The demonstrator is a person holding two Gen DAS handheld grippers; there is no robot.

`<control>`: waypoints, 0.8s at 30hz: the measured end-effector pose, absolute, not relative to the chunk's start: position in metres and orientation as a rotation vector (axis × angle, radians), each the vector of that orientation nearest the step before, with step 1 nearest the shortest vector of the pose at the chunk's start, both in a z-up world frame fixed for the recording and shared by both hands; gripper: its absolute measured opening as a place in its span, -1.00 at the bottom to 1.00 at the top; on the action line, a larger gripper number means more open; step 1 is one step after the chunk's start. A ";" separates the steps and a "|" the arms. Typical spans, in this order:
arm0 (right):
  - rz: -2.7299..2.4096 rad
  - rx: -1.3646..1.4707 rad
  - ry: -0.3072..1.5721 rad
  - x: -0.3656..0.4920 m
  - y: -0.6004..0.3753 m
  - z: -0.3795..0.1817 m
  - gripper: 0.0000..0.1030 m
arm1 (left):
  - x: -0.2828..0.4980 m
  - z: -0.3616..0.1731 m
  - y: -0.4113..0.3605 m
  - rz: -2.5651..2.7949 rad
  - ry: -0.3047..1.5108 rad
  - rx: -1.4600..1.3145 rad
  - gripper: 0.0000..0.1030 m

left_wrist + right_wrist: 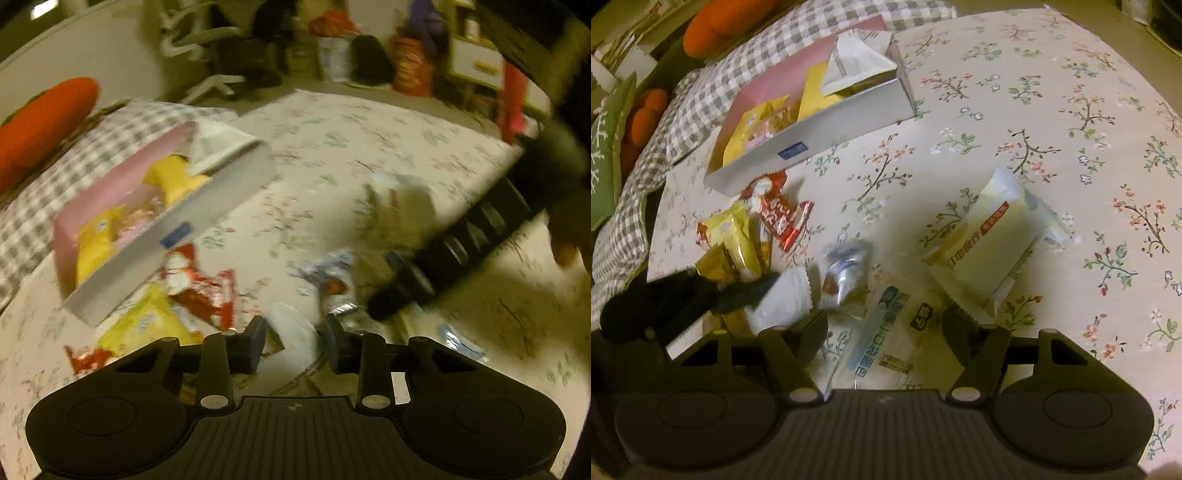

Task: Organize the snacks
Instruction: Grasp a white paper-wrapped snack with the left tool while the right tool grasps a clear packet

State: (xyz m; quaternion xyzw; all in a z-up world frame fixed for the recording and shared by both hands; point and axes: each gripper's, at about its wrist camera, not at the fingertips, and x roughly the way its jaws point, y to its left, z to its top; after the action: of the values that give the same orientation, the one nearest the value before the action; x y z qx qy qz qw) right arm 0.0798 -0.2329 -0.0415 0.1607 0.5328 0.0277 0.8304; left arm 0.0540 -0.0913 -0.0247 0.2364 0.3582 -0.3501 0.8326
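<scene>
A few packets are already lodged in the box (812, 122); many lie loose on the bedspread (1034, 92). A white packet (783, 302) is pinched by the left gripper (295, 341); the right gripper (884, 330) is spread over a clear packet (890, 332).

Bed with floral sheet (1015, 122), cream ground, small sprigs. On it: a shallow pink-lined box (827, 129) near the gray checked pillow (701, 96); just beside the box, a heap of red snack packets (779, 218) and yellow snack packets (733, 236). Nearer: silver-blue packet (844, 273), clear bread packet (890, 332), pale cream packet (993, 243).
</scene>
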 end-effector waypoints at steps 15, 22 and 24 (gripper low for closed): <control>0.060 0.188 1.077 0.080 -0.222 -0.038 -0.44 | 0.042 -0.030 -0.083 -0.830 0.710 0.682 0.57; 0.067 0.198 1.026 0.081 -0.222 -0.032 -0.60 | 0.038 -0.033 -0.082 -0.930 0.685 0.769 0.48; 0.067 0.200 1.020 0.082 -0.221 -0.032 -0.62 | 0.034 -0.032 -0.080 -0.976 0.678 0.799 0.49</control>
State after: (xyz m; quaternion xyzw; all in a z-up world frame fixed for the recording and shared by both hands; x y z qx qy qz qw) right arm 0.0818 -0.2212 -0.0318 0.0953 0.4871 0.0319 0.8675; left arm 0.0335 -0.0796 -0.0318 0.3662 0.3106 -0.4474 0.7545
